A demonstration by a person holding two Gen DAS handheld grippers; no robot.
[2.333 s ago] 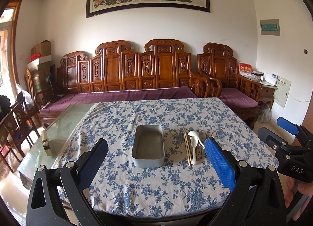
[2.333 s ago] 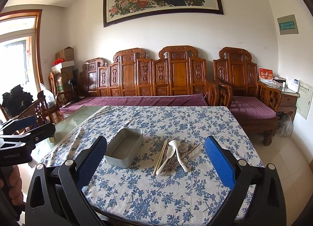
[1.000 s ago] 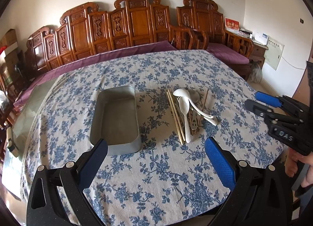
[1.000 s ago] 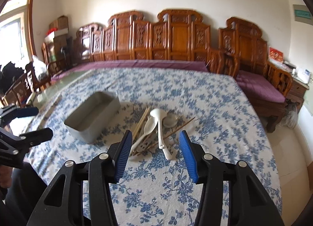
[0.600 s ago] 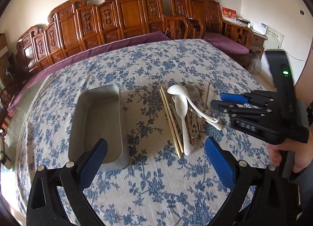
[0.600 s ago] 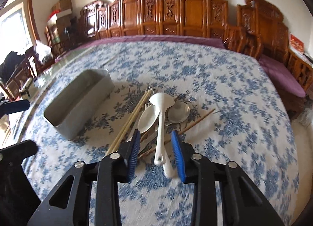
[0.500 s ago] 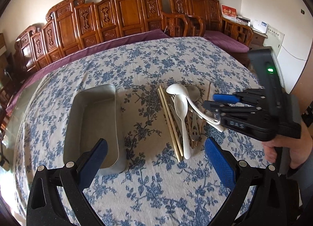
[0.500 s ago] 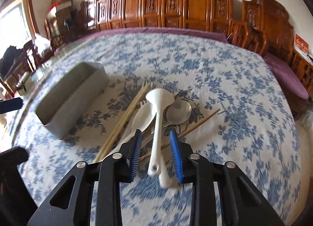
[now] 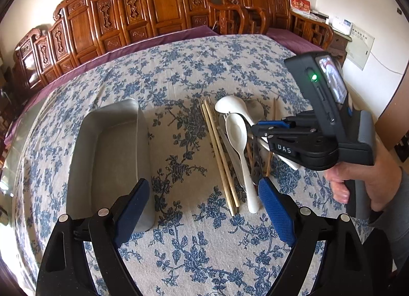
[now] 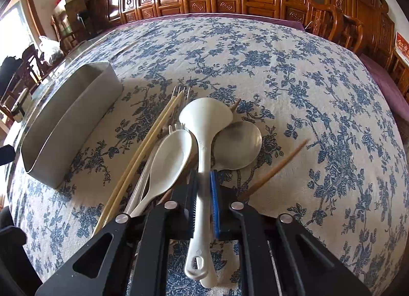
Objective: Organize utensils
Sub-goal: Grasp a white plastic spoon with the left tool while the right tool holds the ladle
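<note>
Your right gripper [image 10: 203, 188] has just been closing and now clamps the handle of the white ladle [image 10: 204, 127], which lies atop the utensil pile [image 9: 237, 142] on the bench [image 9: 179, 244]. Your left gripper [image 9: 204, 209] has narrowed slightly but stands wide open, nothing between its jaws, above the cloth near the chopsticks [image 9: 219, 155]. The metal tray [image 9: 107, 157] sits just left of the pile, holding no utensils.

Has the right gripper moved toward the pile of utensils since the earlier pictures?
Yes. In the left wrist view, the right gripper has come in from the right table edge over the pile; its jaws have just been closing on the white ladle handle.
</note>
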